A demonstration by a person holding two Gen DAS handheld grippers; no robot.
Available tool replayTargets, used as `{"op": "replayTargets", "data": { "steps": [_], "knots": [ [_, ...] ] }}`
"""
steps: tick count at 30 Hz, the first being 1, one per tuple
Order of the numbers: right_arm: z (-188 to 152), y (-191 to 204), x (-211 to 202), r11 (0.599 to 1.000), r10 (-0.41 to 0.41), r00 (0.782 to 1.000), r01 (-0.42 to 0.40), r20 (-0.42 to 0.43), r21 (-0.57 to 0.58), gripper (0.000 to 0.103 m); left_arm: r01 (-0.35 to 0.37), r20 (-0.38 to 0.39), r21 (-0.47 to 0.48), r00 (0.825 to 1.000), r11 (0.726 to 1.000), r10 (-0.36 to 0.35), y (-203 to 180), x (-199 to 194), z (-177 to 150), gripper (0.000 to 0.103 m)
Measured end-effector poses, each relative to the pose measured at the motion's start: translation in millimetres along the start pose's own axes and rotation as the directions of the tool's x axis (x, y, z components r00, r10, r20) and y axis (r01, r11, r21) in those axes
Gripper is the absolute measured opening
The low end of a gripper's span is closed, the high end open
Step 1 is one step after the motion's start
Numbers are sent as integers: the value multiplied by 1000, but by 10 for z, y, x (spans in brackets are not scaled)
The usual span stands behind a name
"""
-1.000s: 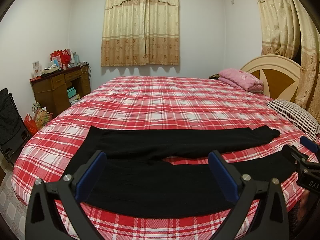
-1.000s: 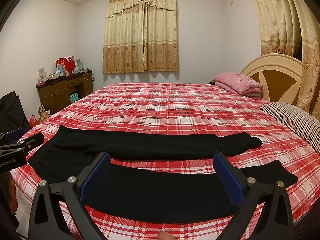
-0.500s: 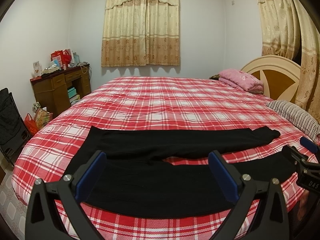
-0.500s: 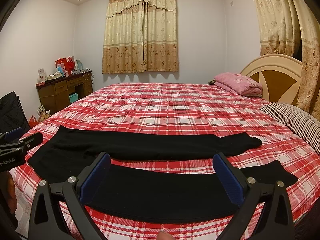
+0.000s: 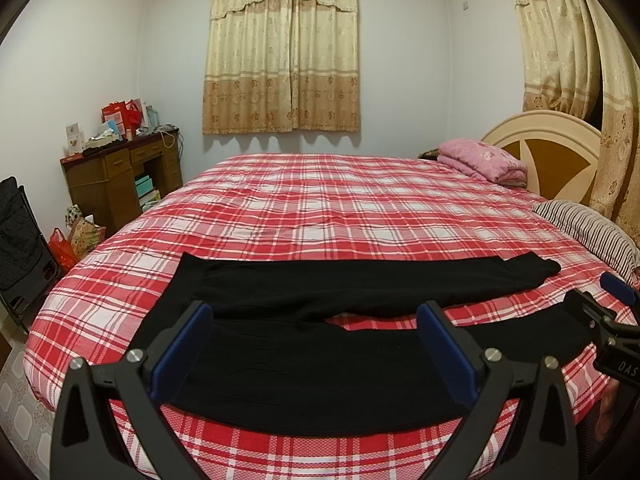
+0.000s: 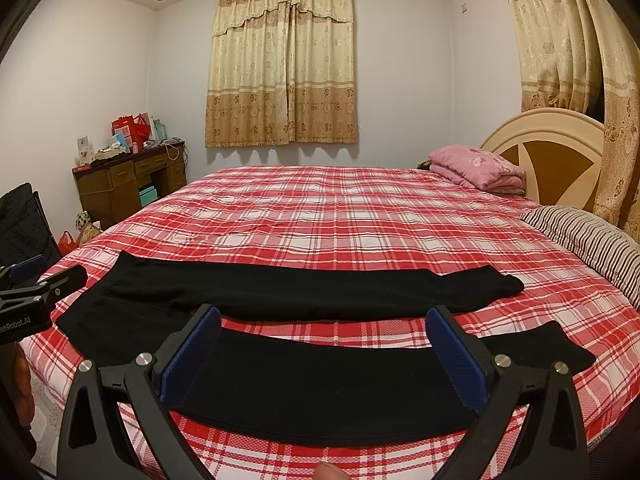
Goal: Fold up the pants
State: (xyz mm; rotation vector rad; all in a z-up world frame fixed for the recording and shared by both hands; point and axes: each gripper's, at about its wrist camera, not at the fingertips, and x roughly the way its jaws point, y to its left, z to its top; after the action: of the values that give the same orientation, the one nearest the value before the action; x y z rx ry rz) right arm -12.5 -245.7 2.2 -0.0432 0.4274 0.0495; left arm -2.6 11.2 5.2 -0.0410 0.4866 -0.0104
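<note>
Both grippers hover spread over the pants, nothing gripped.

The pants (image 5: 320, 344) lie flat near the front edge of the bed (image 5: 340, 208), waist to the left, the two legs apart and reaching right. My left gripper (image 5: 316, 344) is wide apart above the waist part; my right gripper (image 6: 320, 356) is also wide apart above the near leg. I judge the first fold is not yet done. To do it well, I should pinch the near leg at waist and hem together, lift both ends level, and lay it exactly on the far leg.
</note>
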Motion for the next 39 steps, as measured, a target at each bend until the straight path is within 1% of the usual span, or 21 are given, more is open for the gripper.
{"op": "replayTargets", "data": {
  "steps": [9, 12, 13, 14, 16, 19, 21, 23, 24, 26, 28, 30, 31, 33, 34, 35, 37, 38, 39],
  "knots": [
    [-9, -5, 36, 1000, -1, 1000, 1, -11, -3, 102, -1, -9, 2, 1000, 1000, 1, 4, 37, -38, 103],
    [-23, -16, 67, 1000, -4, 1000, 4, -18, -4, 102, -11, -21, -1, 1000, 1000, 11, 17, 104, -67, 103],
    [-35, -14, 75, 1000, -5, 1000, 5, -20, -4, 102, 0, -28, 3, 1000, 1000, 0, 24, 140, -83, 103],
    [-46, -16, 92, 1000, -6, 1000, 6, -24, -3, 102, 18, -58, 24, 998, 1000, -17, 33, 229, -113, 103],
    [-71, -35, 145, 1000, -8, 999, 8, -37, 1, 102, 23, -106, 59, 994, 998, -16, 48, 375, -169, 103],
    [-132, -78, 267, 1000, -10, 997, 11, -72, 13, 102, 10, -155, 75, 988, 997, 1, 245, 633, -225, 103],
    [-176, -98, 360, 1000, -8, 995, 10, -98, 15, 102, -22, -188, 69, 982, 997, 35, 516, 855, -170, 103],
    [-216, -107, 446, 1000, -3, 993, 5, -120, 11, 102, -83, -194, 73, 976, 994, 96, 767, 1029, -70, 103],
    [-234, -112, 485, 1000, -1, 992, 3, -130, 10, 102, -98, -197, 69, 974, 993, 110, 891, 1108, -4, 103],
    [-256, -126, 565, 1000, 3, 988, -1, -153, 13, 102, -116, -200, 52, 972, 992, 124, 1169, 1287, 176, 103],
    [-269, -145, 631, 1000, 16, 986, -12, -168, 22, 102, -137, -206, 46, 968, 990, 143, 1368, 1464, 329, 103],
    [-286, -146, 696, 999, 24, 983, -20, -181, 26, 102, -124, -231, 28, 965, 992, 128, 1545, 1692, 443, 103],
    [-294, -141, 720, 1000, 23, 982, -19, -187, 24, 102, -116, -252, 10, 961, 993, 115, 1621, 1811, 475, 92],
    [-314, -130, 780, 1000, 21, 979, -18, -201, 15, 102, -84, -275, -26, 959, 996, 74, 1761, 2036, 500, 78],
    [-325, -129, 803, 1000, 19, 978, -17, -207, 10, 102, -83, -294, -30, 953, 996, 71, 1801, 2153, 488, 77],
    [-346, -122, 832, 1000, 15, 976, -15, -216, 2, 102, -94, -317, -22, 945, 995, 82, 1841, 2290, 466, 76],
    [-370, -134, 878, 1000, 9, 973, -12, -230, -9, 102, -92, -354, -2, 932, 996, 85, 1869, 2485, 411, 74],
    [-376, -148, 898, 1000, 4, 972, -7, -236, -12, 102, -104, -369, 6, 924, 995, 99, 1891, 2575, 381, 73],
    [-377, -168, 912, 1000, 0, 971, -3, -239, -12, 102, -105, -382, 9, 919, 994, 100, 1911, 2639, 373, 69]
  ]
}}
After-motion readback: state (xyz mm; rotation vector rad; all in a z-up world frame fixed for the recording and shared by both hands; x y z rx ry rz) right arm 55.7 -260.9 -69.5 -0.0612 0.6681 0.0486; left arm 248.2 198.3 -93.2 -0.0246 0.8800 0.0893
